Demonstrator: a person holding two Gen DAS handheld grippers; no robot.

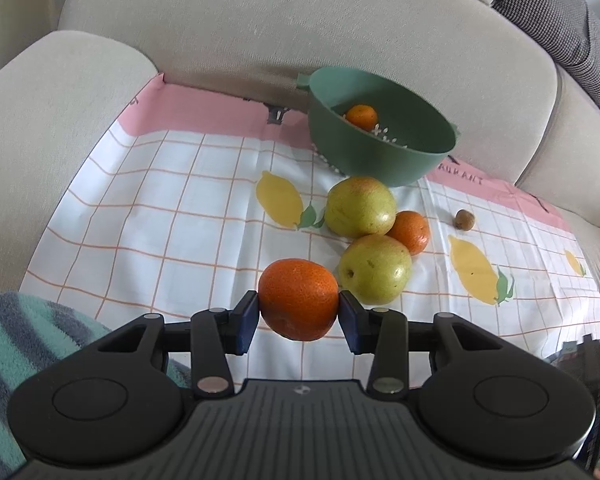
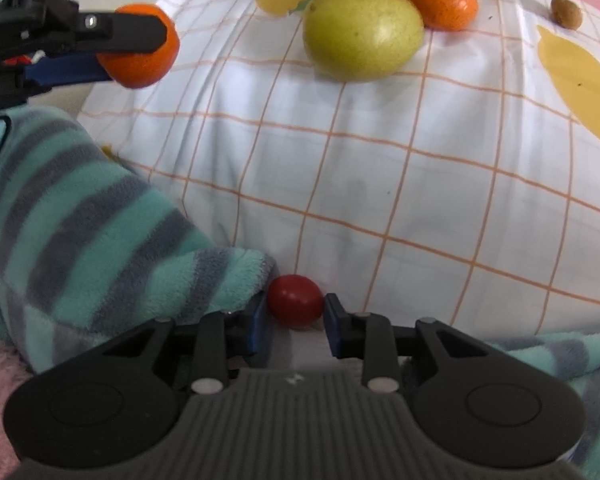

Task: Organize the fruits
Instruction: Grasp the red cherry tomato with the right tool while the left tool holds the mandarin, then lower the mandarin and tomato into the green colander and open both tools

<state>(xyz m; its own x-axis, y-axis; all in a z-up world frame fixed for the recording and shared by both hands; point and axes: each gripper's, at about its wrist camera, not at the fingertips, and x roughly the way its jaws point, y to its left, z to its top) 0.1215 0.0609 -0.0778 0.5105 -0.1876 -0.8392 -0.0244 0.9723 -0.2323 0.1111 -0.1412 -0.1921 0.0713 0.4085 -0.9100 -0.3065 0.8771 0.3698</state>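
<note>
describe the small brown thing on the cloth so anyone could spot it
Start at the green bowl at the back of the checked cloth. Right of the fruit cluster, a small brown nut-like thing lies alone, far smaller and duller than the fruit.

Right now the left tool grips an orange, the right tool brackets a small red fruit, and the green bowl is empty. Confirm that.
Not quite: the green bowl is not empty. The left wrist view shows one orange inside it. The rest stands: the left tool grips an orange, and the right tool brackets a small red fruit.
</note>
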